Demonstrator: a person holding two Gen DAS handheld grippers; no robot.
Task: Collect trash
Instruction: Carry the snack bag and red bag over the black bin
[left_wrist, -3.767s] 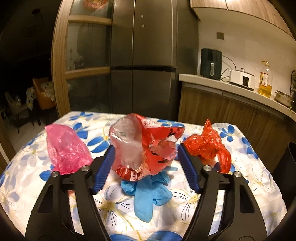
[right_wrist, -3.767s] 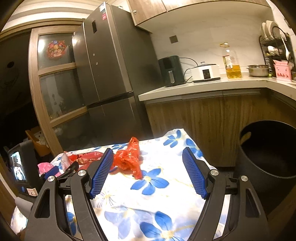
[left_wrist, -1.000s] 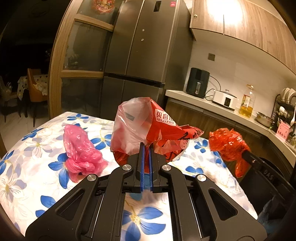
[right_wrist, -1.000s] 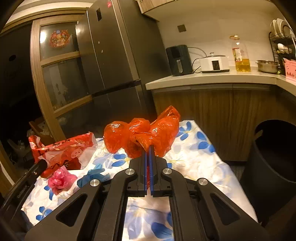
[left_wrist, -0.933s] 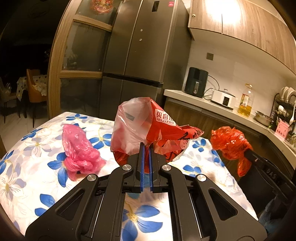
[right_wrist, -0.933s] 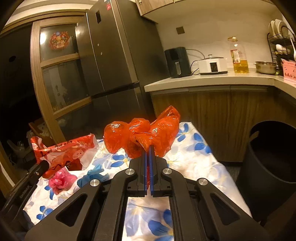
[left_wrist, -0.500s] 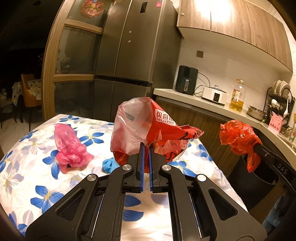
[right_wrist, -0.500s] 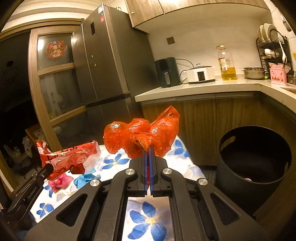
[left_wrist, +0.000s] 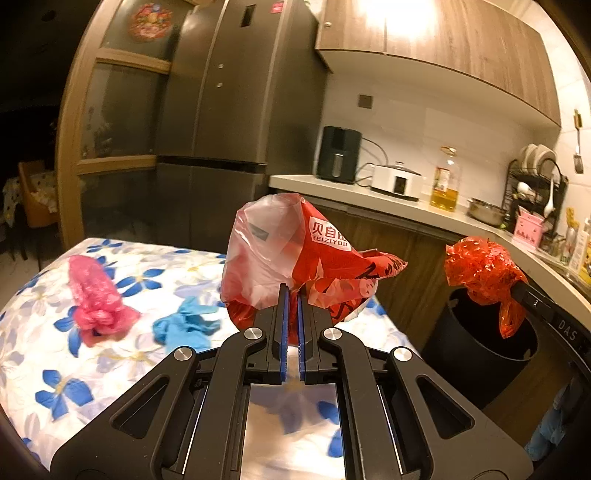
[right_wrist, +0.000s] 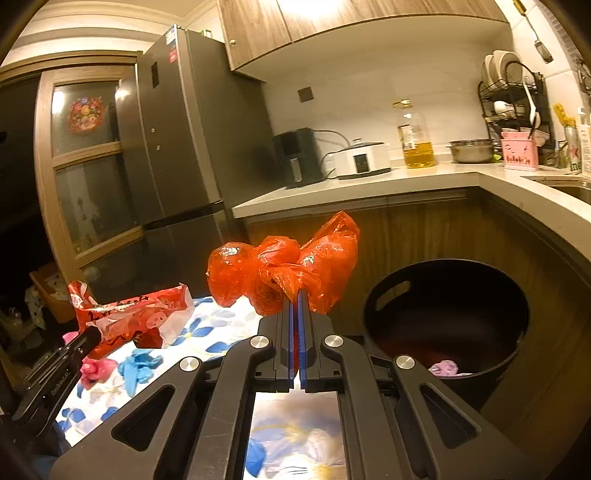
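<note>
Left wrist view up close: the left gripper (left_wrist: 291, 295), black with ribbed blue pads, has its jaws clamped on a crinkled red printed plastic snack bag (left_wrist: 295, 266), glossy, part clear film, puffed into a loose cone and held up off the tabletop (left_wrist: 44, 354). That tabletop wears a smooth white cloth with blue flowers. On it lie a limp blue rubber glove (left_wrist: 184, 326) and, just beyond to the left, a knotted pink plastic bag (left_wrist: 96, 299), bumpy and elongated. Off to the right, a crumpled orange-red plastic bag (left_wrist: 480, 273) hangs over the round black trash bin (left_wrist: 476, 354).

Over on the right wrist view, the right gripper (right_wrist: 297, 295) has its jaws pinched tight on that same orange-red bag (right_wrist: 284, 271), shiny, knotted into lobes, lifted clear of the cloth. Right of it gapes the bin (right_wrist: 447, 321), matte, smooth-walled, with a slot handle and a small pale scrap at the bottom. Farther back stands a brushed-steel fridge (right_wrist: 184, 140).
</note>
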